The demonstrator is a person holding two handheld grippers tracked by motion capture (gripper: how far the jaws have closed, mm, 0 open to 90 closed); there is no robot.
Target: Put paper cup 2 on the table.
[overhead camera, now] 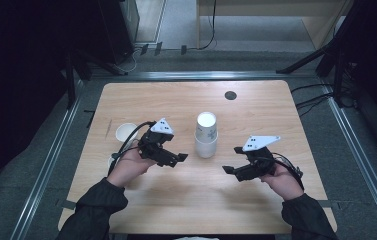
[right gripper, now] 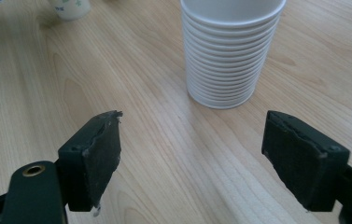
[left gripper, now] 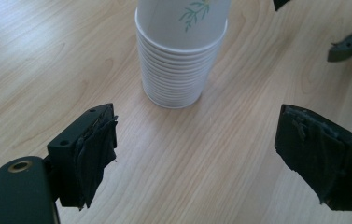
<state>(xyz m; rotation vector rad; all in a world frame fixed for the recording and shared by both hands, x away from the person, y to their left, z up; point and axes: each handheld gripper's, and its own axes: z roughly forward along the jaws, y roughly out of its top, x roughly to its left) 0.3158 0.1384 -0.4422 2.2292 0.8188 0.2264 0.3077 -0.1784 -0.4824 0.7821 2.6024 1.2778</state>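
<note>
A tall stack of white paper cups stands upright near the middle of the wooden table. My left gripper sits just left of the stack, open, with nothing between its jaws; the stack rises ahead of it. My right gripper hovers to the stack's front right, open and empty, and the stack stands just beyond its jaws. The other gripper's jaw tip shows at the upper right of the left gripper view.
A single white cup stands at the table's left behind my left hand, and a second cup peeks out beside that hand. One patterned cup shows far left. A dark round hole sits near the far edge.
</note>
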